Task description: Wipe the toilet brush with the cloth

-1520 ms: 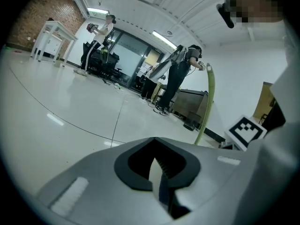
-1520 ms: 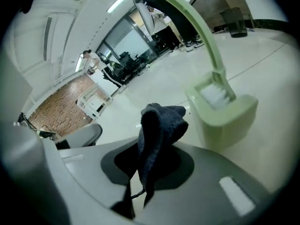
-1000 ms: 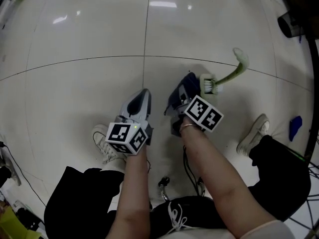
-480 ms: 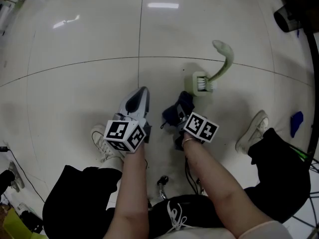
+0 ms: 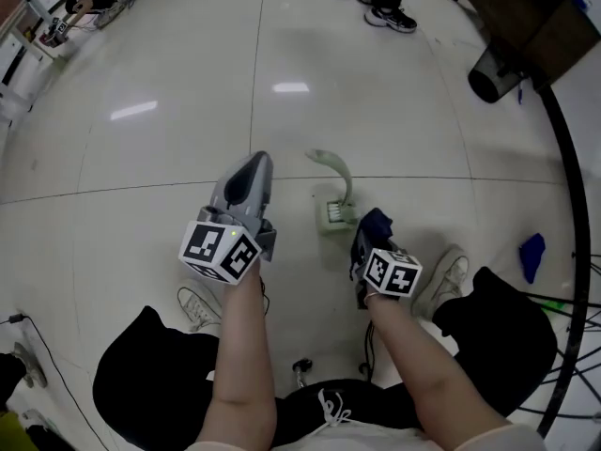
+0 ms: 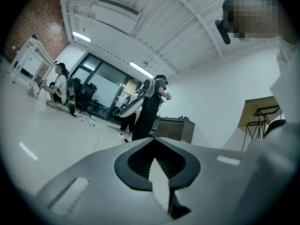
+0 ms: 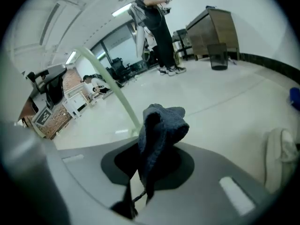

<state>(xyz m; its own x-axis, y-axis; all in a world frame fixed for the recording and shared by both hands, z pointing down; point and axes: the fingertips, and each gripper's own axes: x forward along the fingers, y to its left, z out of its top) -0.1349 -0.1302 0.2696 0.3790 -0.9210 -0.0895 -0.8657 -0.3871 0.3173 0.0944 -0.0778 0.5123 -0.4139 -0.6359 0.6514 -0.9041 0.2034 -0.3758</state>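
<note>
Pale-green toilet brush [image 5: 342,194] resting on floor [image 5: 141,205]; dark-blue cloth [image 7: 159,130] bunched in right tongs [image 7: 140,175], beside brush head.

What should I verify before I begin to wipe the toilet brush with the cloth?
1. Cloth clamped in the right gripper: ok.
2. Toilet brush held steady: not ok; it rests on the floor and no gripper holds it.
3. Left gripper free to take the handle: ok; jaws together, nothing between them.
4. Cloth close to the brush head: ok; it is right beside it.
5. Cloth touching the bristles: cannot tell.
</note>
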